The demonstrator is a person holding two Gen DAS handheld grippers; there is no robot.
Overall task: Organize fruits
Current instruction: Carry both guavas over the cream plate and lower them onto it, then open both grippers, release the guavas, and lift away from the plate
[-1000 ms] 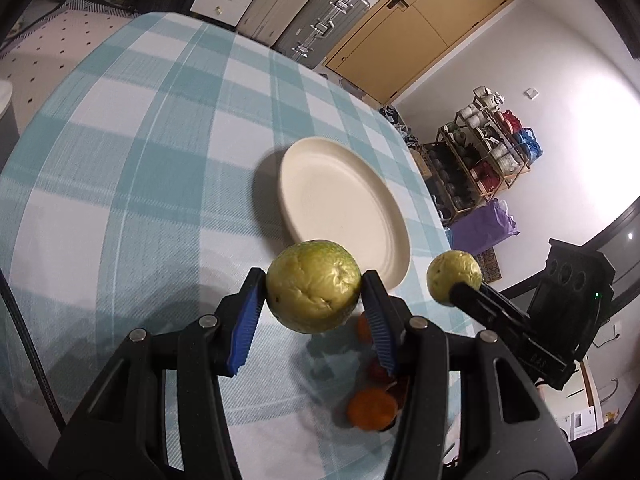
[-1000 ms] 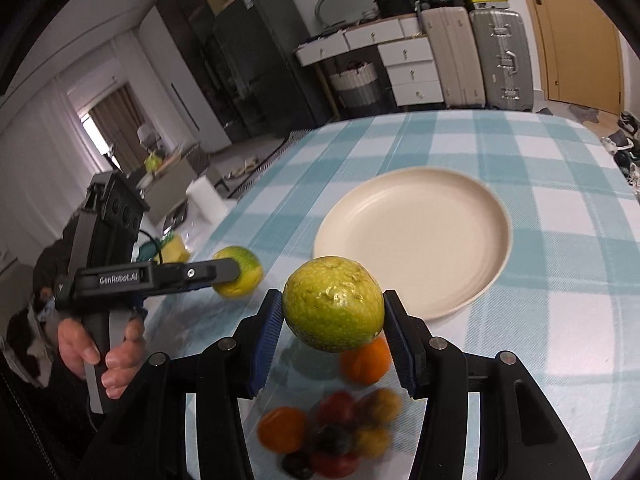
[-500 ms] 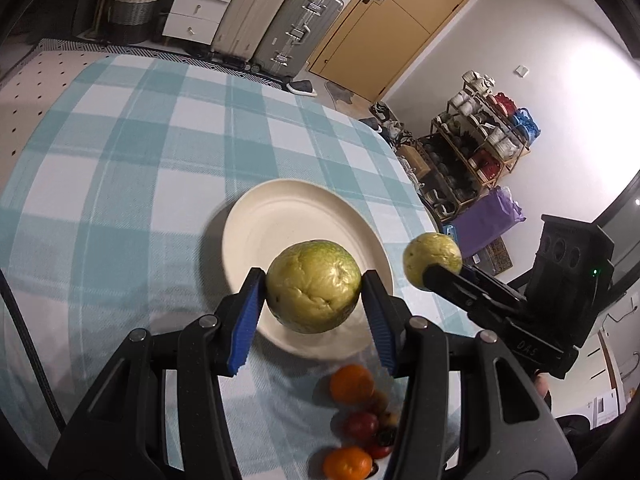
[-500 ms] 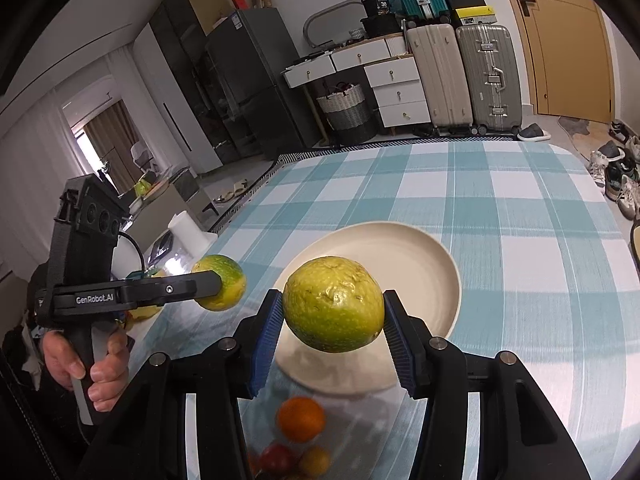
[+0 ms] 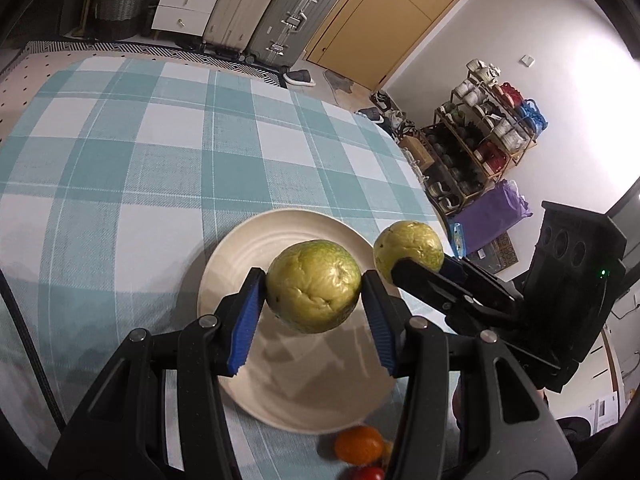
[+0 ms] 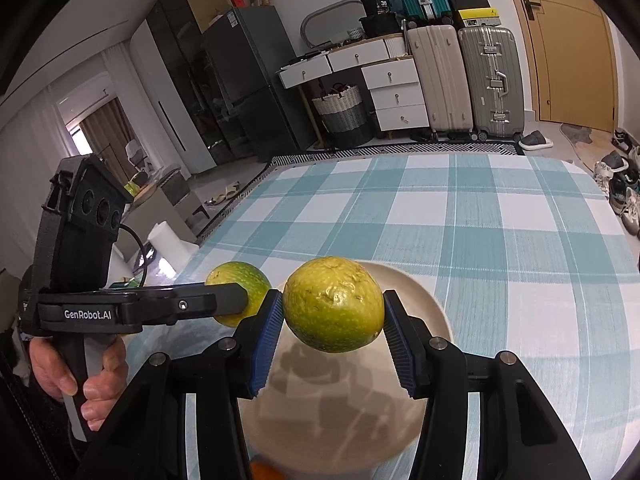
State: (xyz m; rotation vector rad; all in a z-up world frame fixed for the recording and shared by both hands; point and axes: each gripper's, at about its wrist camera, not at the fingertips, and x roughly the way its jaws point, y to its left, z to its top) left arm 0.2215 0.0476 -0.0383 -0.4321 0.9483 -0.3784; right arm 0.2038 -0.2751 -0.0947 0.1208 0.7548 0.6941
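Observation:
My left gripper [image 5: 312,282] is shut on a yellow-green round fruit [image 5: 313,292] and holds it in the air over the cream plate [image 5: 240,264] on the checked cloth. My right gripper [image 6: 332,300] is shut on a second green fruit [image 6: 334,306] above the same plate [image 6: 424,304]. In the left wrist view the right gripper [image 5: 424,260] and its fruit [image 5: 406,244] hang at the plate's right rim. The right wrist view shows the left gripper [image 6: 244,294] and its fruit [image 6: 236,278] close on the left, held by a person's hand [image 6: 80,376].
A small orange fruit [image 5: 358,444] and a red one [image 5: 372,473] lie just in front of the plate. The checked tablecloth [image 5: 160,152] stretches far beyond the plate. Suitcases [image 6: 468,80], drawers [image 6: 392,92] and a shoe rack [image 5: 480,148] stand beyond the table's edges.
Both grippers have carried their green fruits from above the pile of small fruits to above the plate. The pile has slid to the bottom edge of both views. Both grips are unchanged.

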